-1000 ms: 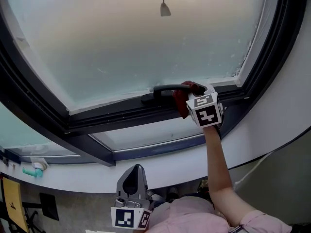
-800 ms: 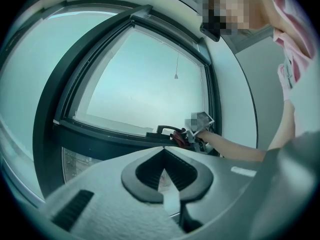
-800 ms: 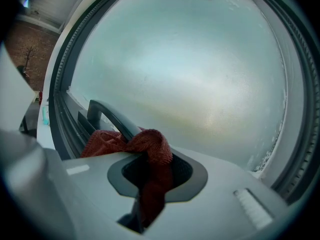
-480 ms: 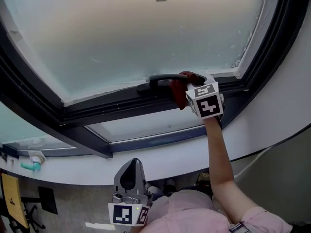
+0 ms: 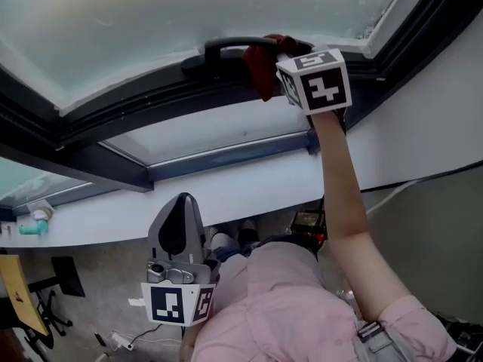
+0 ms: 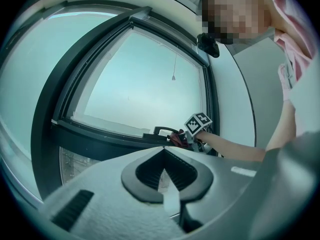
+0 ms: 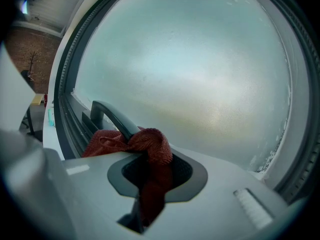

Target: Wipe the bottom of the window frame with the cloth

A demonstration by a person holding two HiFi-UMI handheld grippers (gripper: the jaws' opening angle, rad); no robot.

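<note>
A dark red cloth is pressed on the dark bottom rail of the window frame, right beside the black window handle. My right gripper is shut on the cloth, which bunches out of its jaws against the handle. Frosted glass fills the view above. My left gripper hangs low near the person's body, jaws closed with nothing between them. In the left gripper view the right gripper's marker cube and the cloth show far off on the frame.
A white sill runs under a lower pane. A teal object lies on the sill at far left. The frame's right upright stands close to the right gripper. Cables and a yellow board are on the floor below.
The head view has tilted downward, so the window sits higher in the picture. The right gripper stays on the rail by the handle with the cloth. The left gripper stays low.
</note>
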